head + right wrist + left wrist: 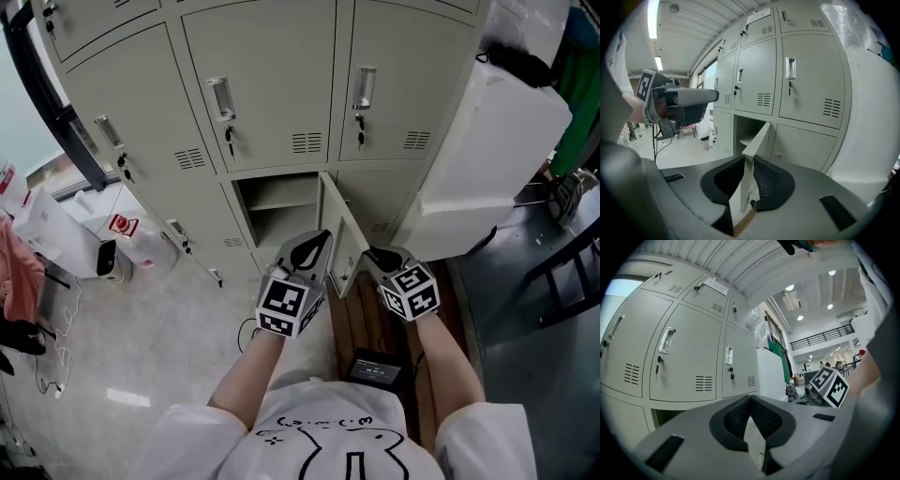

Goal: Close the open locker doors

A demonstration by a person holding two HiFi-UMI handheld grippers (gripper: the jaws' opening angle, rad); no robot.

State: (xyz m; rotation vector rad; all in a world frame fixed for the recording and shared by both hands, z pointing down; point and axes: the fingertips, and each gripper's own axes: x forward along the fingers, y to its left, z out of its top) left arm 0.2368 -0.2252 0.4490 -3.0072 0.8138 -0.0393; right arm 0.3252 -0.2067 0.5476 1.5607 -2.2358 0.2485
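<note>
In the bottom row of grey lockers, one compartment (277,202) stands open, its door (339,234) swung out toward me. The other locker doors in view are closed. My right gripper (367,251) is at the door's free edge. In the right gripper view the door (757,140) runs edge-on between the pads, and my right gripper (746,159) is shut on it. My left gripper (323,234) hangs just left of the door, in front of the opening. In its own view the left gripper (750,398) has its tips together and holds nothing.
A large white wrapped object (497,159) stands right of the lockers. A wooden bench (366,323) with a black box (378,367) on it lies under my arms. White bins (56,230) and a cable are on the floor at left. A black chair (572,272) is at right.
</note>
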